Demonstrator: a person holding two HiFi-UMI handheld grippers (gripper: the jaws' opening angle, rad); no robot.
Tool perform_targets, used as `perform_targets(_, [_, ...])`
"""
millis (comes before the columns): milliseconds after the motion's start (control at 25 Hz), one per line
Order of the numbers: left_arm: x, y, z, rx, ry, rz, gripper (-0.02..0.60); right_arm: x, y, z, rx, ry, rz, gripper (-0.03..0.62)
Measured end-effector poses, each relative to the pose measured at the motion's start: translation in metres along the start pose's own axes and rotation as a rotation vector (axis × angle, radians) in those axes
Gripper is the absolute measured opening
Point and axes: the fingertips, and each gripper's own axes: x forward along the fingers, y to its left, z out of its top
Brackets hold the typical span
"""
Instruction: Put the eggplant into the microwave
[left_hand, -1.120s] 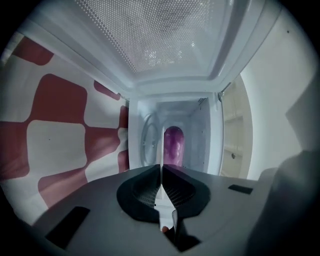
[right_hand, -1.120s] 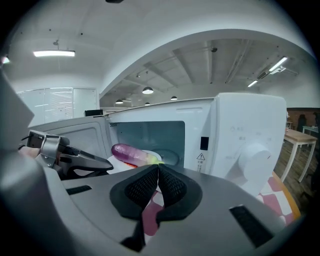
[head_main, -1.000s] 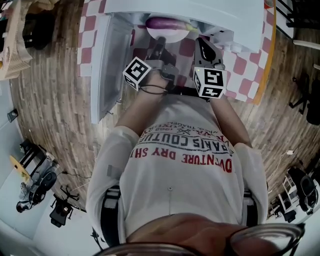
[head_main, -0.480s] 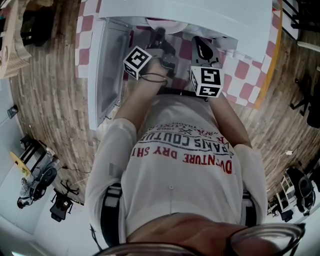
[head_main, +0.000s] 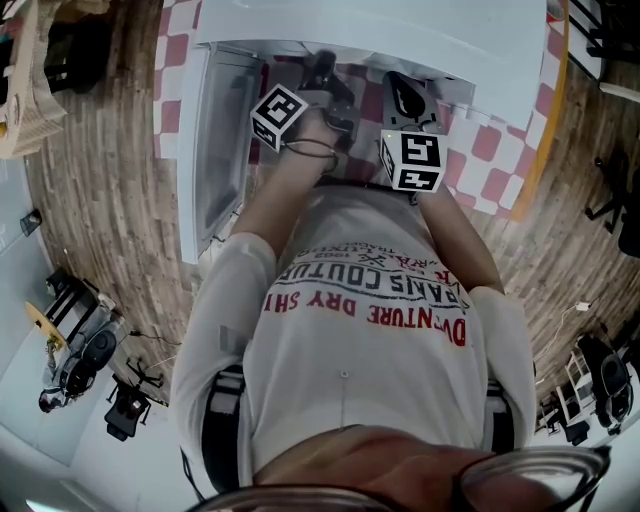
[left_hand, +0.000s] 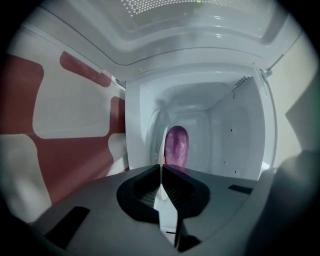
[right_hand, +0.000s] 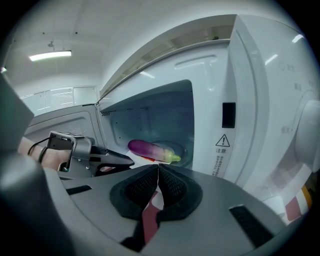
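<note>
L gripper (left_hand: 161, 167) clenched on a thin white edge, prob. the plate (left_hand: 163, 142) rim. R gripper (right_hand: 158, 167) clenched, empty. I see the eggplant (right_hand: 152, 150) lying on that plate, inside the microwave (right_hand: 210, 90).

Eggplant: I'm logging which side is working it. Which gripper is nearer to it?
Left. The left gripper reaches into the microwave, shut on the plate under the eggplant. The right gripper hangs outside the opening, shut.

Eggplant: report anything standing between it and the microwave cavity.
Nothing visible does. The door stands open, and the eggplant already lies inside the microwave cavity, on the plate gripped by the left hand-held gripper.
</note>
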Motion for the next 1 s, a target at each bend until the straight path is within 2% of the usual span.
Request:
perform_targets(160, [-0.002, 0.002, -0.002, -0.032, 0.004, 0.055, 0.034, 0.001, 0.003, 0.0, -0.003, 0.002, 0.005, 0.026])
perform_targets(360, [-0.001, 0.002, -0.004, 0.009, 0.051, 0.115, 0.034, 0.001, 0.008, 0.0, -0.013, 0.003, 0.016, 0.026])
perform_targets(600, [-0.001, -0.003, -0.001, 0.096, 0.095, 0.172, 0.044, -0.002, 0.01, -0.002, -0.016, 0.01, 0.019, 0.026])
perform_targets(720, [-0.001, -0.011, -0.004, 0.121, 0.116, 0.151, 0.138, -0.005, 0.009, -0.003, -0.015, 0.011, 0.014, 0.026])
perform_targets(800, [-0.003, -0.012, -0.006, 0.144, 0.124, 0.148, 0.229, -0.007, 0.009, -0.003, -0.014, 0.012, 0.014, 0.026])
perform_targets(1000, [-0.007, -0.007, -0.011, 0.143, 0.138, 0.133, 0.259, -0.011, 0.009, -0.005, -0.013, 0.012, 0.013, 0.026])
